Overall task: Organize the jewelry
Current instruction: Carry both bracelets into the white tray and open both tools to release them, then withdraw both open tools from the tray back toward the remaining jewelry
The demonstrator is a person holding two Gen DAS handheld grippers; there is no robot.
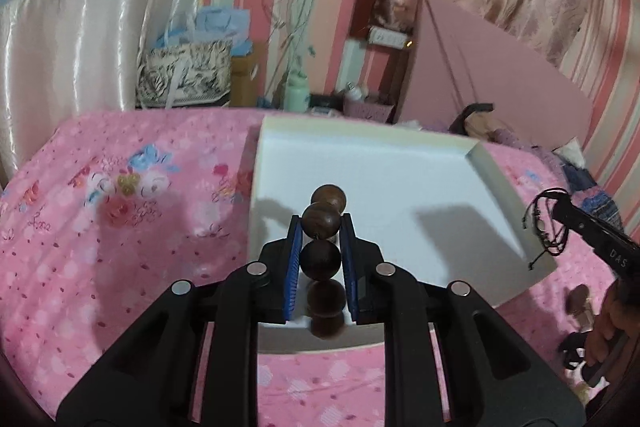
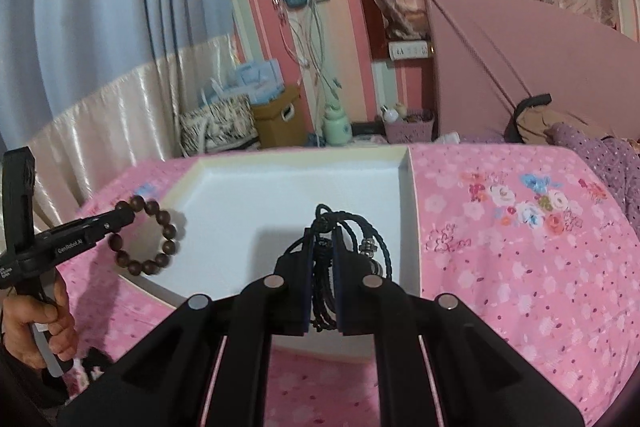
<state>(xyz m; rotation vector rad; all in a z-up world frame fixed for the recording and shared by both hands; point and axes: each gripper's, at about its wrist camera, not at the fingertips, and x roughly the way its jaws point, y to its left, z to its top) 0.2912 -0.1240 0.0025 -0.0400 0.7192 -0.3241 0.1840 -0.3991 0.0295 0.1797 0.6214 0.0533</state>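
A white shallow tray [image 1: 400, 155] [image 2: 280, 179] lies on the pink flowered bedspread. My left gripper [image 1: 320, 223] is shut on a bracelet of dark brown wooden beads [image 1: 322, 255], held over the tray's near left part. In the right wrist view the same left gripper [image 2: 124, 215] shows at the left with the bead bracelet [image 2: 160, 239] hanging from it as a ring. My right gripper [image 2: 323, 233] is shut on a black braided cord bracelet [image 2: 360, 239] with small metal beads, above the tray's near right part. The left wrist view shows the right gripper [image 1: 558, 205] at the right with the cord bracelet [image 1: 540, 227] dangling.
The pink bedspread [image 1: 120, 247] [image 2: 520, 267] surrounds the tray. A hand [image 2: 44, 327] grips the left tool's handle. A pink board [image 1: 500, 75], bags, a box, a green bottle [image 1: 296, 91] and a small basket stand beyond the bed. Dark items [image 1: 576, 351] lie at the right edge.
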